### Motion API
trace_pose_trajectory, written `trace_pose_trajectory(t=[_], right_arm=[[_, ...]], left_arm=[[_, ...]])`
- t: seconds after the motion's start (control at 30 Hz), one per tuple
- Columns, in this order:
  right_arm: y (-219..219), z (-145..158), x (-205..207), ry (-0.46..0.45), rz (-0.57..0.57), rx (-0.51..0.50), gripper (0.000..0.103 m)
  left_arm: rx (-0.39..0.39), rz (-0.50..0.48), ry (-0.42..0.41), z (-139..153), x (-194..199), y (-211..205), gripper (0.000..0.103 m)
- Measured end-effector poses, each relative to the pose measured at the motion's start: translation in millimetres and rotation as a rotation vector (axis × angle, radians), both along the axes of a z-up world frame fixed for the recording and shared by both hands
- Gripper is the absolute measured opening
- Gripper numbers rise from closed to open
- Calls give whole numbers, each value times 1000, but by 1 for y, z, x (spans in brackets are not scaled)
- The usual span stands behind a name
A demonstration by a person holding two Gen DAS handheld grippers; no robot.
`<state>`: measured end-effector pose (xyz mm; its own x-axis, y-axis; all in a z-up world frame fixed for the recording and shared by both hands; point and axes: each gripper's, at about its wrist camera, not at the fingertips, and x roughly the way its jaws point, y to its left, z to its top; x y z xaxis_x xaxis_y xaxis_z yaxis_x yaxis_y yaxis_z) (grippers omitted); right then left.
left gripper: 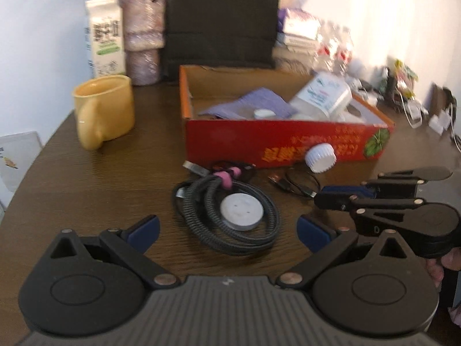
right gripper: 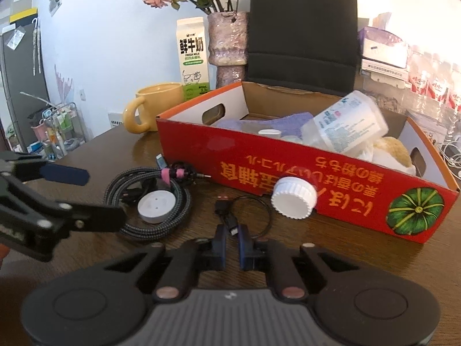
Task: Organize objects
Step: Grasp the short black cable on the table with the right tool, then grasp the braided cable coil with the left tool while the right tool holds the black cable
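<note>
The red cardboard box is seen on the bench, already holding a plastic jar and purple cloth, evidently the collecting place. A white cap lies against its front wall. The right gripper is closed narrowly on the plug of a thin black cable, judged the next item for the box, and is pitched downward. The left gripper stands wide and empty, angled down over the braided cable coil with its white puck.
</note>
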<state>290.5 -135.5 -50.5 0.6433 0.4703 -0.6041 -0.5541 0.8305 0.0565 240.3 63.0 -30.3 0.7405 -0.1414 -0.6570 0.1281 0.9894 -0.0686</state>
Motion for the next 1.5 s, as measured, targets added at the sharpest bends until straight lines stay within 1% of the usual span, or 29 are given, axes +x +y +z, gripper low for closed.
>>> trace_pose_trajectory(t=[0.07,0.17,0.3,0.4,0.43,0.47,0.5,0.53,0.6,0.73,0.8,0.83,0.93,1.03,1.1,1.23,1.27,1.4,1.43,1.47,1.5], right_arm=[[-5,1,0,-1,-3,7,8],[-13,2,-2,-10,-5,17,8],[-22,4,-4,-22,-2,24,8],[-29,5,-5,-25,-8,37,9],[-32,5,-5,-26,-12,50,14],[-35,6,-4,-23,-9,65,16],[-36,6,-4,-18,-2,75,23],[-36,7,-4,-15,12,84,34],[-31,7,-6,-22,32,72,43],[-21,9,-6,-39,58,60,42],[-16,11,-2,-39,68,64,42],[-13,12,1,-37,72,65,39],[-6,11,14,7,90,85,33],[1,8,28,52,102,102,33],[6,5,34,56,95,90,33],[16,-5,43,77,90,51,33],[18,-6,41,60,94,41,33],[30,-9,36,0,99,-34,27],[32,-9,35,-10,106,-42,22],[32,-9,34,-15,118,-44,19],[33,-9,31,-26,133,-50,12]], left_arm=[[13,-10,25,-2,7,-5,103],[5,-25,58,-5,16,-11,103],[32,-18,78,-9,24,-19,103],[33,-16,88,-11,25,-22,103],[36,-15,89,-11,26,-22,103],[42,-13,91,-11,26,-23,103],[47,-12,94,-11,27,-24,103],[52,-10,97,-12,28,-25,103],[67,3,103,-14,31,-26,103],[99,26,111,-22,37,-29,103],[100,42,90,-23,37,-29,103],[98,51,86,-24,38,-27,103],[90,92,73,-25,40,-20,103],[88,126,64,-26,41,-10,103],[88,128,62,-26,42,-4,103],[90,96,43,-27,40,0,103],[90,92,36,-27,39,0,103],[83,79,9,-30,39,1,103],[82,77,1,-31,39,1,102],[79,68,-11,-30,37,0,93],[78,52,-24,-29,35,-1,89]])
